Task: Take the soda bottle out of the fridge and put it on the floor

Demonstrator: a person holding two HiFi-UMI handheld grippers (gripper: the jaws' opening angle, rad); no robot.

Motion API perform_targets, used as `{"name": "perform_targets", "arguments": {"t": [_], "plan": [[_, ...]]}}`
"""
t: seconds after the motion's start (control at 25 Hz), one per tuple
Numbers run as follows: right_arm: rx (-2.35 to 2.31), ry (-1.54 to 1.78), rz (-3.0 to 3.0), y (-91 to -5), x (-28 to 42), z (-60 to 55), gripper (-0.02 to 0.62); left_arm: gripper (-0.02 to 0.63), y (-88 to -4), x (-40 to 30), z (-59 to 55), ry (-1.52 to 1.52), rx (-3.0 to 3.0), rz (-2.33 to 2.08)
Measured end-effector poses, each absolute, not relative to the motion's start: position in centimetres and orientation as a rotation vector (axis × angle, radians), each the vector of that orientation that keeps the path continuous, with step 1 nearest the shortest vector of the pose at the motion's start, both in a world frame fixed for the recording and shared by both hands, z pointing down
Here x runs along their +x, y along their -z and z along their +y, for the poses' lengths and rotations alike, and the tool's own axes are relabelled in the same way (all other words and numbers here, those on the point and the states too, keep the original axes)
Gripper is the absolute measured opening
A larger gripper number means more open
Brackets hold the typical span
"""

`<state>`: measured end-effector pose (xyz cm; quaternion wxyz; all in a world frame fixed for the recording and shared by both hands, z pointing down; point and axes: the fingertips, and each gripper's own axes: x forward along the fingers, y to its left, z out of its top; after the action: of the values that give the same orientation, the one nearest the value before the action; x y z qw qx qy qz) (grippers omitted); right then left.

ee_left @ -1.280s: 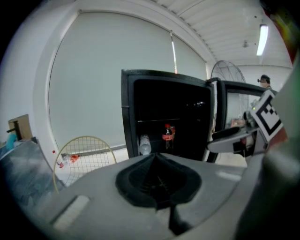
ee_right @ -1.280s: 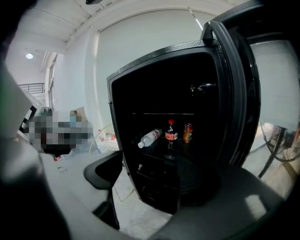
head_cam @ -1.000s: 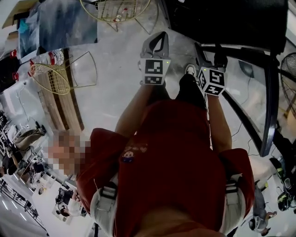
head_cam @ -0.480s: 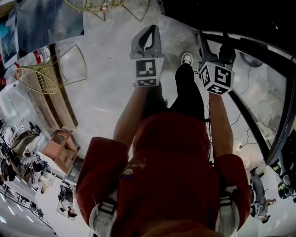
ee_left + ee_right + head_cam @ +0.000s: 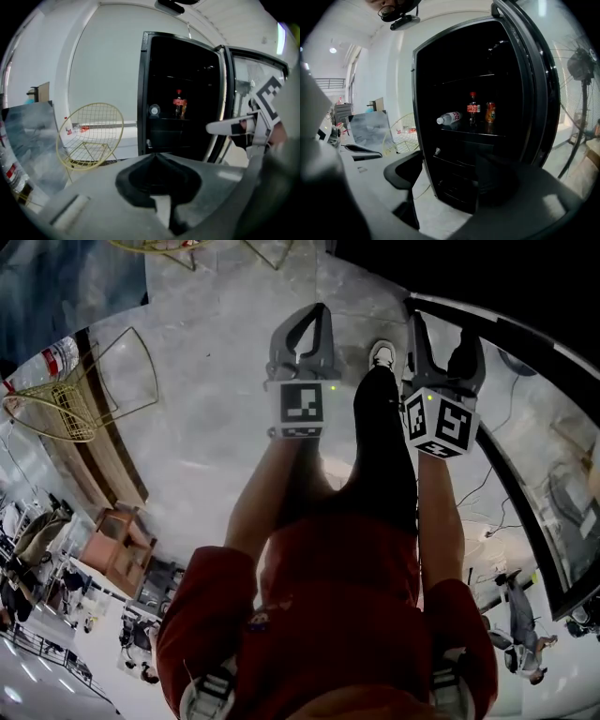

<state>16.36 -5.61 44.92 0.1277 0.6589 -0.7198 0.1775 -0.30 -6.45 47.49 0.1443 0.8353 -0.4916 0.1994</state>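
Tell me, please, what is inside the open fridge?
One shelf holds an upright soda bottle, an orange can beside it and a clear bottle lying on its side. The other shelves are too dark to read.

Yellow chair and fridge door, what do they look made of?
The yellow chair looks like painted metal wire: a thin, see-through grid. The fridge door has a glossy black frame, metal or plastic, apparently around clear glass.
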Motion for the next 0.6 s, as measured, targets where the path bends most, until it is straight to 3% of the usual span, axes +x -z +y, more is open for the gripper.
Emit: {"name": "perform_targets", "arguments": {"t": [0.28, 0.6], "plan": [[1.94, -0.563, -2.08, -50.4, 15.8, -6.3, 0.347, 0.0, -52.8, 0.2, -7.5, -0.575, 2.431, -1.394], [1.942, -0.59, -2.081, -51.3, 16.2, -6.2, 0.347, 0.0, -52.8, 0.5, -7.1, -0.566, 2.417, -1.401]]}}
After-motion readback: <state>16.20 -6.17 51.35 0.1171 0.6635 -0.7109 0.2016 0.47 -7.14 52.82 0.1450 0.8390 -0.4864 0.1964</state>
